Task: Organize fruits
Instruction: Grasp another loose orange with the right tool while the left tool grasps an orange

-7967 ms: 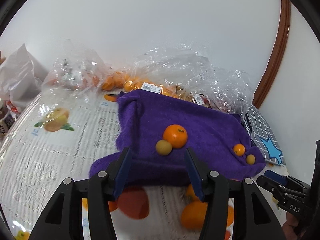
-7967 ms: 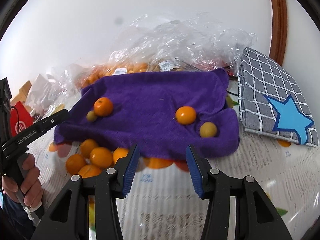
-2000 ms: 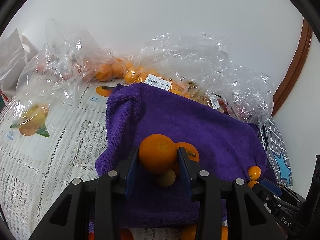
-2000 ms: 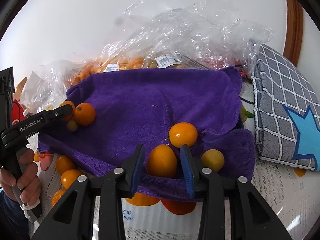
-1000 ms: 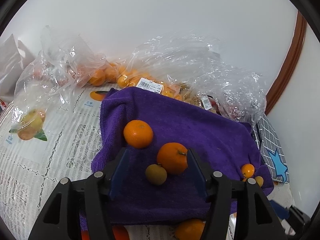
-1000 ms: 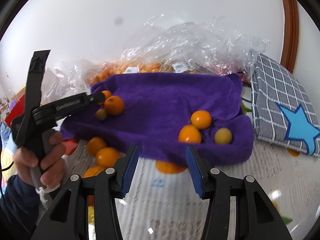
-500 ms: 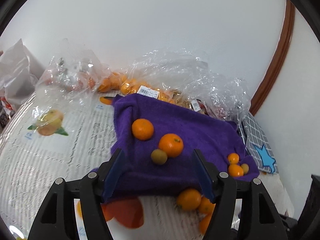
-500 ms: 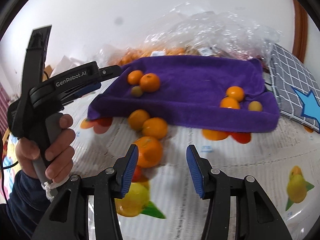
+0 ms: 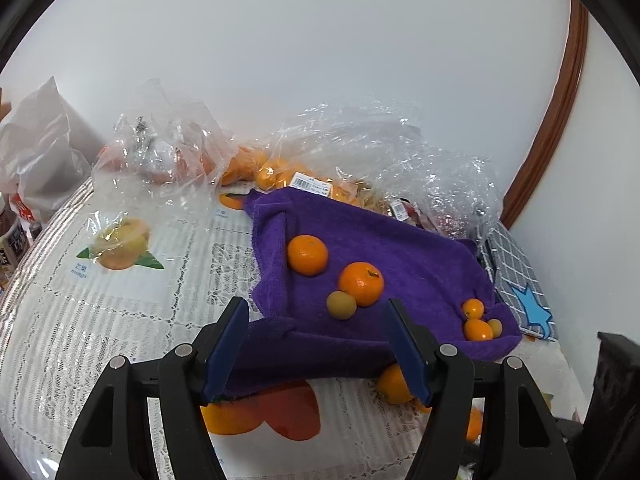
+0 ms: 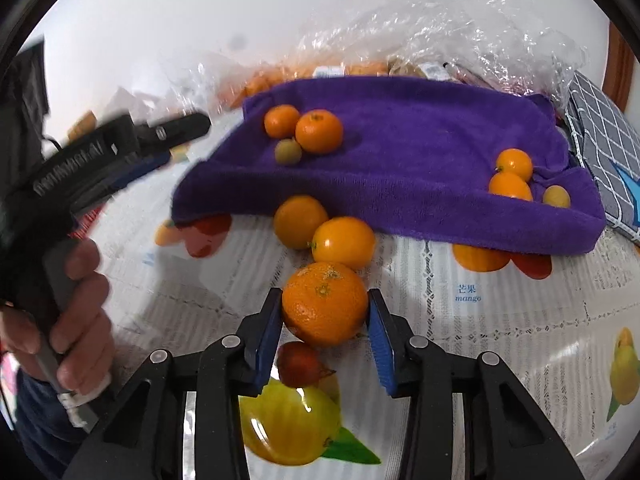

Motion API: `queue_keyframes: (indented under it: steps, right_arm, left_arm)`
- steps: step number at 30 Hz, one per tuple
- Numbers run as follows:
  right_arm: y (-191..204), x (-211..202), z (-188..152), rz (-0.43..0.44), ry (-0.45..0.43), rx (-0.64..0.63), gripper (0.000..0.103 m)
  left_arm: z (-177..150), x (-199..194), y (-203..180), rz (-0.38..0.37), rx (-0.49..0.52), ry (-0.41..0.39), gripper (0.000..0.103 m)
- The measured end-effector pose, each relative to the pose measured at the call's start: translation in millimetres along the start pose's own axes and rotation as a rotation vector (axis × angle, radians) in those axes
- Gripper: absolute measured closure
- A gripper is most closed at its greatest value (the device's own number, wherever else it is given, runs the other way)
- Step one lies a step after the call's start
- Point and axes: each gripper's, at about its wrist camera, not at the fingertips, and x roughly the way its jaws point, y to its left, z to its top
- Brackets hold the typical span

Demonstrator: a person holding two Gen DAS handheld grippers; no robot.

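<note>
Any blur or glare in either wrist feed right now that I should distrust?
Right wrist view: the left gripper and the hand holding it are motion-smeared, lettering unreadable; the large orange mandarin between the right gripper's blue pads is sharp. Left wrist view: sharp overall; crinkled clear plastic bags glint, hiding their contents; both views bend straight lines near the edges.

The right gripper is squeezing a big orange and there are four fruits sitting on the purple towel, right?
Not four. The right wrist view shows six fruits on the purple towel: three near its left end, three near its right. The rest holds: the right gripper has its blue pads against the big orange.
</note>
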Motion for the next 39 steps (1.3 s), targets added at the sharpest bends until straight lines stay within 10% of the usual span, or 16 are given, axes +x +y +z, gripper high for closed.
queue_keyframes:
  steps: [12,25,39]
  right_arm:
    - [-58.3,-54.8,-13.8,-0.174,-0.142,0.001,0.062]
    - [-120.4,-48.7,-29.6,-0.153,-0.132,0.098,0.062]
    - [-120.3,-39.5,-28.7,-0.147,-0.087,0.1,0.062]
  left_arm:
    - [-32.5,-2.5,-51.6,-0.215,0.157,0.096,0.04]
    - [-45.1,50.4,-55.6,-0.131,0.046,0.262,0.069]
    - [-43.7,55.8,-56.5,-0.068,0.055,0.255,0.069]
